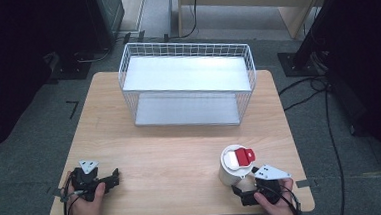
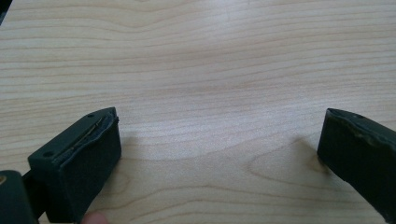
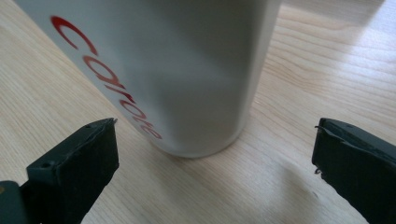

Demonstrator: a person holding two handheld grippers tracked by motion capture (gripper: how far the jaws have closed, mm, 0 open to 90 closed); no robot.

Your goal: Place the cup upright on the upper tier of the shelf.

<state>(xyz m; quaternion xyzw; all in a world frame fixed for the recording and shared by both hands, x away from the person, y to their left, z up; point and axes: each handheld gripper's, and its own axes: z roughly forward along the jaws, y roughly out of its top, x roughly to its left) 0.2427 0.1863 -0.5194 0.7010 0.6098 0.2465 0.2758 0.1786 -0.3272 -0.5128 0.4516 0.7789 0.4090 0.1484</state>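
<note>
My left hand held the left tool at the near left corner of the worktop; its jaws stood wide apart in the left gripper view, with nothing but bare wood grain between them, and a fingertip showed at the bottom edge beside the left jaw; the tool pointed across the worktop toward the right. My right hand held the right tool at the near right corner; its jaws were likewise spread wide and gripped nothing. Just ahead of those jaws stood a white tumbler, upright on the worktop, with a red and white lid on top; in the right gripper view the tumbler rose between and beyond the two jaws, apart from both, and carried red lettering down its side. Toward the far edge of the worktop sat a white wire basket, open at the top, well apart from both tools and from the tumbler; a white shelf panel lay inside it above a lower panel. Black cables trailed over the grey floor to the right of the worktop.
</note>
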